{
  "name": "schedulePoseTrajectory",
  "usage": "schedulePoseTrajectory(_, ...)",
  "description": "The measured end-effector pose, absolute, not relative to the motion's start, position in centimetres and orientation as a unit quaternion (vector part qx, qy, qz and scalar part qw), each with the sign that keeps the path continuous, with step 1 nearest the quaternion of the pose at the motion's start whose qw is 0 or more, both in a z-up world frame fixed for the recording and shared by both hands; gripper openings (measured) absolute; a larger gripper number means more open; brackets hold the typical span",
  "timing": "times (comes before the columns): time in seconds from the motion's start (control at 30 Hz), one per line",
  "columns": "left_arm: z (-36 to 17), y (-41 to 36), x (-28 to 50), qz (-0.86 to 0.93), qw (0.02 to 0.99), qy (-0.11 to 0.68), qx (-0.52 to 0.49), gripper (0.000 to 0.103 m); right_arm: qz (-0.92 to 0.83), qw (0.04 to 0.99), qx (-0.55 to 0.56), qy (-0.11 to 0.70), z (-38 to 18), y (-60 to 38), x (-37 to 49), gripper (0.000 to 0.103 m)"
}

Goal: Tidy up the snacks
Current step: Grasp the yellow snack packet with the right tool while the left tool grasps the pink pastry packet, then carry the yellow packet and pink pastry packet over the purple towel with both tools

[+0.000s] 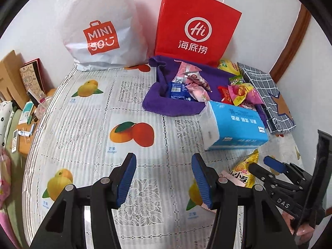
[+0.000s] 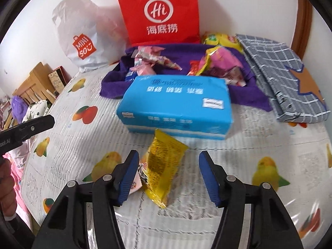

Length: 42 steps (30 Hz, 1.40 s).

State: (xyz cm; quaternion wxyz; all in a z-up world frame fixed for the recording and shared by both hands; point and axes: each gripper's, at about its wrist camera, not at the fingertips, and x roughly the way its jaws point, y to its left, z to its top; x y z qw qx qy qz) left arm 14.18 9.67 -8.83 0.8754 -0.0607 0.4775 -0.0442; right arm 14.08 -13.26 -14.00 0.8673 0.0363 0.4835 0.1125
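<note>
fruit-print tablecloth [image 2: 259, 128] against white wall; purple cloth [image 2: 249, 95] holds gathered snacks; yellow snack packet [image 2: 164, 161] lies loose before blue tissue pack [image 2: 176, 105], between spread pads of right gripper [image 2: 169, 174], untouched; left gripper [image 1: 164, 178] spread, empty; advice: centre over packet's middle, lower, then pinch.

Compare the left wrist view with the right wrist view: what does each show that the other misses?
Only the left wrist view shows the left gripper from behind, jaws apart over bare tablecloth, and the blue snack packet clearly on the purple cloth.

Only the right wrist view shows the yellow snack packet whole, lying between the right gripper pads without being pinched, its far end near the tissue pack.

Both show the red bag, the white bag, the checked fabric case and the loose snack pile.
</note>
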Motion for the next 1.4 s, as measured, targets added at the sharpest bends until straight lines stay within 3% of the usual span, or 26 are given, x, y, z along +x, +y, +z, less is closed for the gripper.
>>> schedulePoseTrajectory(0.2,-9.8,9.1,14.4,-0.051,0.869,0.489,-0.054,0.053,0.107,0.851,0.032,0.513,-16.6,-12.4,15.5,0.057)
schedulePoseTrajectory(0.27,-10.3,8.6,14.3,-0.056,0.866,0.495,-0.051,0.053,0.112,0.845,0.040,0.520,-17.3,-12.8,15.8,0.048)
schedulePoseTrajectory(0.37,-10.9,7.5,14.2,-0.065,0.862,0.501,-0.039,0.053,0.124,0.847,0.057,0.514,-17.0,-13.9,15.6,0.045)
schedulePoseTrajectory(0.77,-13.5,0.8,13.3,-0.157,0.835,0.527,0.000,0.053,0.086,0.874,0.035,0.478,-14.8,-20.9,13.5,0.045)
schedulePoseTrajectory(1.1,-15.8,-2.2,12.6,-0.170,0.813,0.555,0.042,0.053,0.100,0.860,0.034,0.500,-17.5,-22.3,13.0,0.048)
schedulePoseTrajectory(1.23,-16.2,-2.9,12.4,-0.164,0.816,0.551,0.059,0.051,0.106,0.858,0.028,0.502,-17.8,-22.0,13.3,0.048)
schedulePoseTrajectory(1.4,-16.2,-3.3,12.3,-0.159,0.821,0.543,0.080,0.034,0.108,0.862,0.023,0.495,-17.4,-21.9,13.2,0.043)
